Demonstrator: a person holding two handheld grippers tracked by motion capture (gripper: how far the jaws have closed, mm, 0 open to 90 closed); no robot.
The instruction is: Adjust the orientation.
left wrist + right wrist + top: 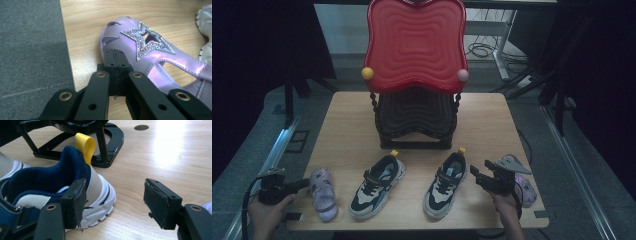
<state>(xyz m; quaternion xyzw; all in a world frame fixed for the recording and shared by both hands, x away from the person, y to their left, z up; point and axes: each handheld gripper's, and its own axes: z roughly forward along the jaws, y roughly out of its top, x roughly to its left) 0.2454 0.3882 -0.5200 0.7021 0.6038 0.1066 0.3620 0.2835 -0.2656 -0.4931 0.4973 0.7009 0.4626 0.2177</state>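
Observation:
Two navy, grey and white sneakers stand side by side near the table's front, the left sneaker and the right sneaker, each with a yellow heel loop. A purple sandal with a glitter star lies at the front left. My left gripper is shut, its tips against the sandal's toe. My right gripper is open beside the right sneaker's heel; one finger stands in front of the heel, the other over bare wood. A second purple sandal lies partly behind that gripper.
A red wavy tray rests on a black rack at the middle back of the wooden table. The rack's base is just beyond the right sneaker. Grey carpet lies past the table's left edge.

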